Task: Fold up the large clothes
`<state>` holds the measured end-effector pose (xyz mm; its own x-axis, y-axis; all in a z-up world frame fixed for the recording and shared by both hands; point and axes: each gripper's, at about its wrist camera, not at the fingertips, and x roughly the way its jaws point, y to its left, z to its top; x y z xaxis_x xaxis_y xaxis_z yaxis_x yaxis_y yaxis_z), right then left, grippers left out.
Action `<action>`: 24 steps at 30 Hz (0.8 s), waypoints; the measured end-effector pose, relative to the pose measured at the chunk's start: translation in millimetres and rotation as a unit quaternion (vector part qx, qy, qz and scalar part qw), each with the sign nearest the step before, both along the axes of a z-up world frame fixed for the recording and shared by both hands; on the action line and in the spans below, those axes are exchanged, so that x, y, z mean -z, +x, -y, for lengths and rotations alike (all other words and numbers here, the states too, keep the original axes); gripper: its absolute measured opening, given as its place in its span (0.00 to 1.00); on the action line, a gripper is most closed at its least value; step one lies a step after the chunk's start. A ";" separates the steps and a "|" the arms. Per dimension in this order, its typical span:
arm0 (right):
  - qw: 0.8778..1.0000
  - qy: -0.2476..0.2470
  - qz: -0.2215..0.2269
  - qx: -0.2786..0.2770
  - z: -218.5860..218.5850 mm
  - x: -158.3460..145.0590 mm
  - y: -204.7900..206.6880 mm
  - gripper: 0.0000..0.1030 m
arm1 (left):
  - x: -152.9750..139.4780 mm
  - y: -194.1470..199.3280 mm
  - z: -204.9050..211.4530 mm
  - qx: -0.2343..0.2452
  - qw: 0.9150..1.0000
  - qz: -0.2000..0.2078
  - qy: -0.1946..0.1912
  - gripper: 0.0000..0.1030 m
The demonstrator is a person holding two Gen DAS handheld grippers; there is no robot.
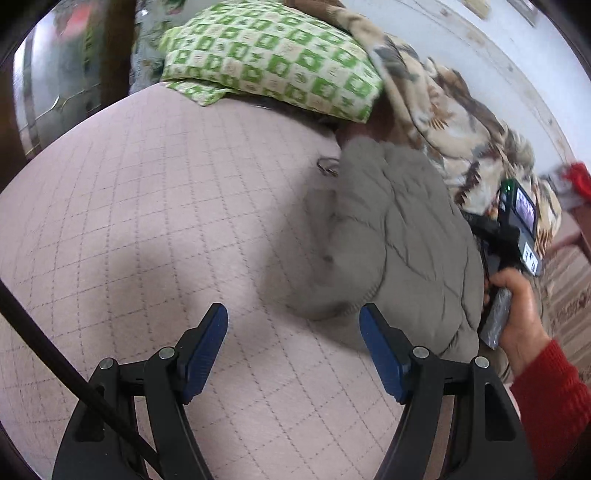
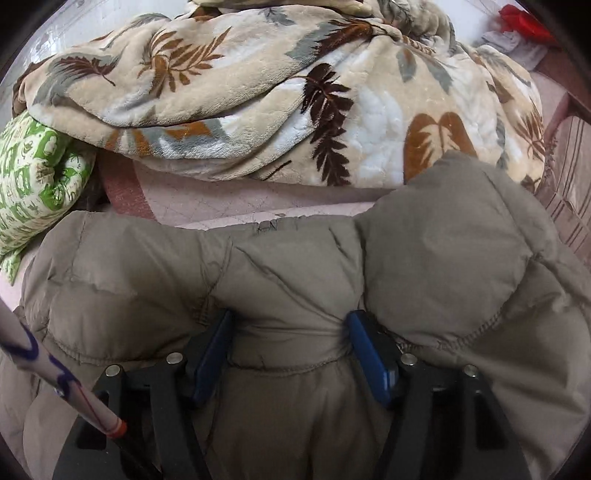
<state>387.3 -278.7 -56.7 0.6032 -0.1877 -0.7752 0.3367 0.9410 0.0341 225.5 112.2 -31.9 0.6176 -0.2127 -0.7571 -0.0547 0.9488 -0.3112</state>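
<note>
A padded grey-brown jacket (image 1: 399, 229) lies bunched on the pink quilted bed cover (image 1: 147, 203). My left gripper (image 1: 293, 332) hangs open over the bare cover, its right finger just short of the jacket's near edge, nothing between the blue pads. In the right wrist view the jacket (image 2: 443, 240) fills the lower half, and my right gripper (image 2: 290, 332) has a thick fold of it pinched between its pads. From the left wrist view, a hand (image 1: 521, 306) in a red sleeve holds that right gripper's body at the jacket's far side, with its fingers hidden behind the cloth.
A green-and-cream checked pillow (image 1: 273, 55) lies at the head of the bed. A beige leaf-print blanket (image 2: 258, 92) is heaped along the wall just behind the jacket. Red cloth (image 2: 524, 18) sits at the far right. A black cable (image 1: 55, 350) crosses the lower left.
</note>
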 end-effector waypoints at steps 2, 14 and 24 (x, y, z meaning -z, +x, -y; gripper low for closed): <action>1.000 -0.013 -0.007 -0.002 -3.8 -1.6 1.6 0.67 | -2.6 -5.1 -4.4 -0.005 1.000 0.003 -0.006 0.71; 0.995 0.001 0.023 -0.101 -95.4 -58.7 -18.1 0.67 | -4.3 -3.4 -4.0 -0.011 0.999 0.013 0.043 0.71; 0.990 -0.068 -0.038 -0.120 -126.8 -24.5 6.4 0.77 | -3.1 2.3 -15.2 -0.020 0.999 0.005 0.040 0.71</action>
<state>393.7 -152.0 -32.2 0.5832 -0.1518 -0.7980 0.0992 0.9883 -0.1154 227.8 127.4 -28.7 0.6326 -0.1269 -0.7640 -0.0909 0.9675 -0.2359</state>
